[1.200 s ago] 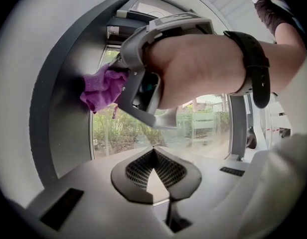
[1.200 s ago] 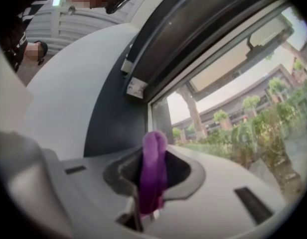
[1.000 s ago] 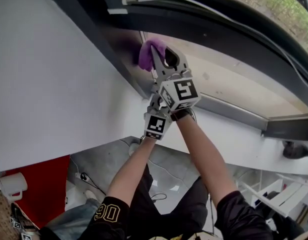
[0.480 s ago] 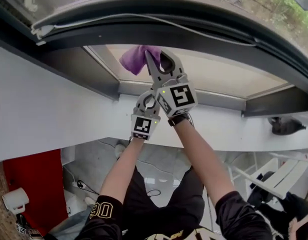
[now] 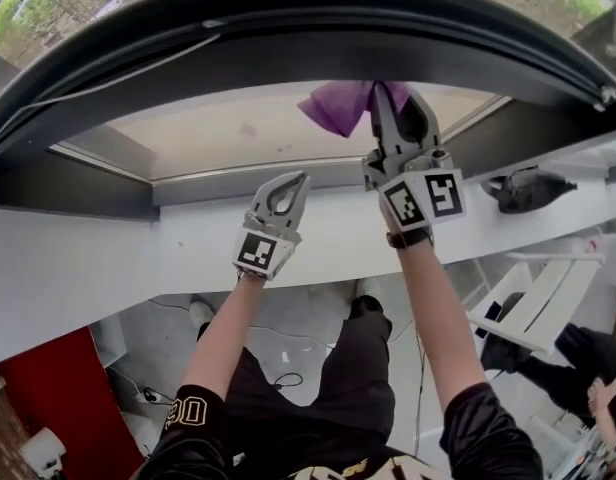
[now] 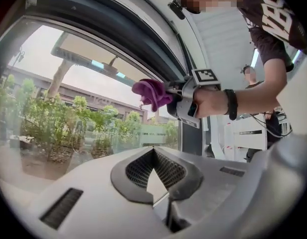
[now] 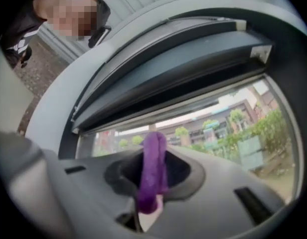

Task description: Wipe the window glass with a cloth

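Observation:
A purple cloth (image 5: 344, 104) is pressed against the window glass (image 5: 238, 123), pinched in my right gripper (image 5: 386, 100), which is shut on it. In the right gripper view the cloth (image 7: 153, 171) stands folded between the jaws, with the glass (image 7: 218, 126) just ahead. The left gripper view shows the cloth (image 6: 151, 92) and the right gripper (image 6: 188, 99) up against the pane (image 6: 69, 113). My left gripper (image 5: 286, 184) hangs lower and to the left, near the sill, shut with nothing in it (image 6: 154, 172).
A dark window frame (image 5: 288, 28) arches over the pane, and a pale sill (image 5: 138, 258) runs below it. A thin cable (image 5: 118, 73) follows the frame at the left. White furniture (image 5: 543, 298) stands at the lower right. A red panel (image 5: 58, 398) sits at the lower left.
My right gripper has carried the cloth rightward across the glass, away from the left frame corner. The left gripper has separated from it and now sits apart to the left.

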Demonstrator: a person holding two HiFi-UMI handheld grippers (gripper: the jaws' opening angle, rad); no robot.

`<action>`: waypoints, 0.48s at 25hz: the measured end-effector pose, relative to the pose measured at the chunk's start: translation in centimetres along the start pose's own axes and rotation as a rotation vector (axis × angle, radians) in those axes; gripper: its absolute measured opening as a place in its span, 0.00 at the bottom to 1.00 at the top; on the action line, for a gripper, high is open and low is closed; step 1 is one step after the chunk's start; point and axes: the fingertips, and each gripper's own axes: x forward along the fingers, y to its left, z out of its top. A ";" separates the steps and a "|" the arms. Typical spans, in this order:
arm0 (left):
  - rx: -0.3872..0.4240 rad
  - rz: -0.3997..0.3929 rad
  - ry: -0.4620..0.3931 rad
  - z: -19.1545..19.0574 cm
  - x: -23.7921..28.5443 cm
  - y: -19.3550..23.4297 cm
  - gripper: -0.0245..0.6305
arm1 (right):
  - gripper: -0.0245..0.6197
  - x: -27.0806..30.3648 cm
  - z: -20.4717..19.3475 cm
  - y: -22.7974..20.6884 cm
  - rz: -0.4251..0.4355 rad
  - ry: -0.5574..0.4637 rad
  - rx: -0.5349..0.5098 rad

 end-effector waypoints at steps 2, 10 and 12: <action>0.003 -0.054 -0.004 0.2 1.1 -1.3 0.06 | 0.16 -2.0 1.3 -4.1 -0.052 -0.007 -0.056; 0.026 -0.272 -0.017 1.9 1.8 -4.8 0.06 | 0.16 -6.8 5.2 -14.6 -0.301 -0.060 -0.100; -0.007 -0.298 -0.029 2.4 0.5 -4.4 0.06 | 0.15 -7.0 4.8 -14.0 -0.299 -0.044 -0.108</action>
